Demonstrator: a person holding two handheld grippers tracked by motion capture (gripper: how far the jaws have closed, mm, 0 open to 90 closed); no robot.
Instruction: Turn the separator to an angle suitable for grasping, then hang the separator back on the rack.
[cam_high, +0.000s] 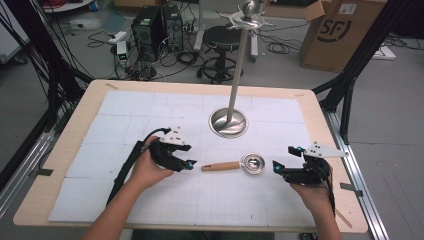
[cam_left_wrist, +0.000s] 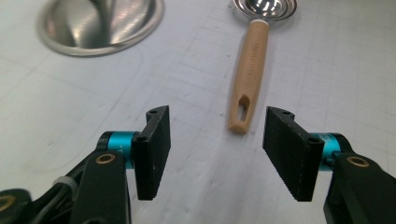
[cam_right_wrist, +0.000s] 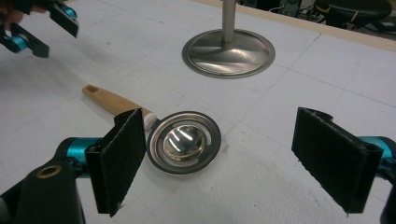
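Note:
A small steel scoop (cam_high: 253, 163) with a wooden handle (cam_high: 220, 166) lies flat on the white gridded mat, handle pointing left. My left gripper (cam_high: 190, 162) is open just off the handle's free end; in the left gripper view that slotted end (cam_left_wrist: 239, 116) lies ahead of the gap between the jaws (cam_left_wrist: 217, 154), touching neither. My right gripper (cam_high: 285, 158) is open to the right of the bowl. In the right gripper view the bowl (cam_right_wrist: 184, 142) sits beside the left jaw, and nothing is between the jaws (cam_right_wrist: 224, 158). The left gripper (cam_right_wrist: 39, 28) shows far off there.
A steel stand with a round base (cam_high: 228, 122) and a tall pole (cam_high: 239, 65) rises behind the scoop at mid-table. The wooden table edge (cam_high: 320, 115) frames the mat. A stool, computer cases and a cardboard box (cam_high: 340, 35) stand on the floor beyond.

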